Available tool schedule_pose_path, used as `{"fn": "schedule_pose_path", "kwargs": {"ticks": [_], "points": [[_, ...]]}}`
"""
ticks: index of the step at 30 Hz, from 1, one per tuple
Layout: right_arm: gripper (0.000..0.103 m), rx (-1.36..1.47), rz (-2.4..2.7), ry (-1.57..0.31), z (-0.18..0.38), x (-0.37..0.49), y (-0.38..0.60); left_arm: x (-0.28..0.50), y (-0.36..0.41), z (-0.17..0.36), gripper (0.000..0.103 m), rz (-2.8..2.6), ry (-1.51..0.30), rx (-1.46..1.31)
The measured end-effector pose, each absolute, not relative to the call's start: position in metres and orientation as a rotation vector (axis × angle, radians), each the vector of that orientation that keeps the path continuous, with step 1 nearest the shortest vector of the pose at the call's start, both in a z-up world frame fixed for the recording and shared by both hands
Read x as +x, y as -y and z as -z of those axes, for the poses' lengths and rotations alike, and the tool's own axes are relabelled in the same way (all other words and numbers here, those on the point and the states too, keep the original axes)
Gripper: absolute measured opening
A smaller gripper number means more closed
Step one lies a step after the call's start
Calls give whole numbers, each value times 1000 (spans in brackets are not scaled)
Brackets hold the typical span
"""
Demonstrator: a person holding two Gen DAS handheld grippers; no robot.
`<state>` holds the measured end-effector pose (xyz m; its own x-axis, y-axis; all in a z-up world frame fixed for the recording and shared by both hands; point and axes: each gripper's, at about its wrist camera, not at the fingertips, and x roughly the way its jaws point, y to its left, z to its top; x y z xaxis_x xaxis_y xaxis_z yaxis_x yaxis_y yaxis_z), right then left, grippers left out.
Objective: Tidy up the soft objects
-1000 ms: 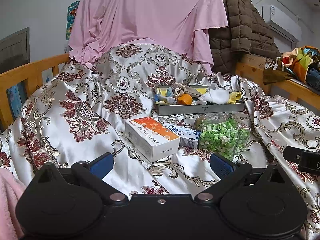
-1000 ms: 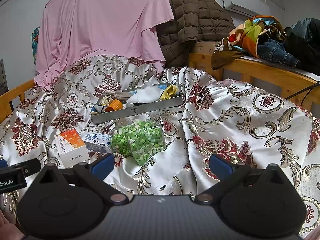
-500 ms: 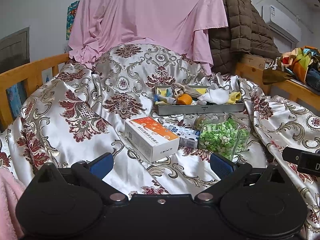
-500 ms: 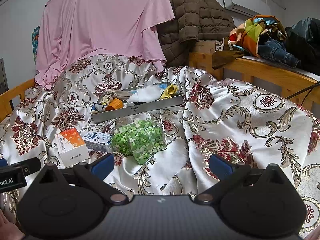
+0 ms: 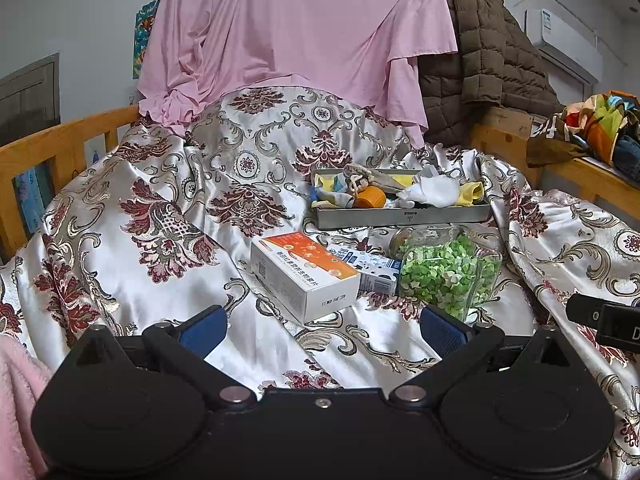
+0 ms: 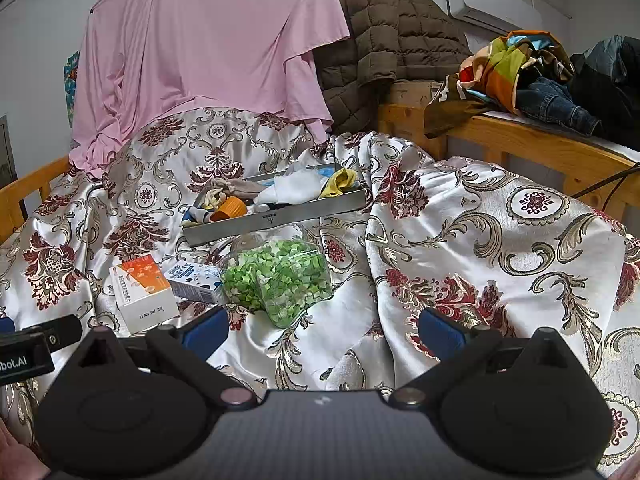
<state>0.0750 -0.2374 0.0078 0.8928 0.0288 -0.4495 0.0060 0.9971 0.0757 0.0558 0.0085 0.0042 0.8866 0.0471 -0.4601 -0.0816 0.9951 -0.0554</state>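
The left gripper (image 5: pixel 322 326) and right gripper (image 6: pixel 322 330) were both spread wide and empty, positioned near the bag of green pieces (image 6: pixel 276 276), in front of the metal tray (image 6: pixel 276 216).

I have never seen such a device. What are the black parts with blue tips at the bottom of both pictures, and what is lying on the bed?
There is no robot. A person holds one two-finger gripper in each hand, and a camera on each looks forward along its fingers. One picture comes from the left gripper, the other from the right gripper. The blue tips are finger pads. Both grippers are open and hold nothing. On the patterned bedspread lie a metal tray with small cloth items, an orange and white box, a smaller blue and white box and a clear container of green pieces.
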Motion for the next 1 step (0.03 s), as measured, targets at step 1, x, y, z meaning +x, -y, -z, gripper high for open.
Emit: {"fn": "schedule_pose_path", "kwargs": {"ticks": [1], "points": [[103, 76, -12, -467, -8, 75, 237, 56, -9, -4, 102, -67, -476, -74]]}}
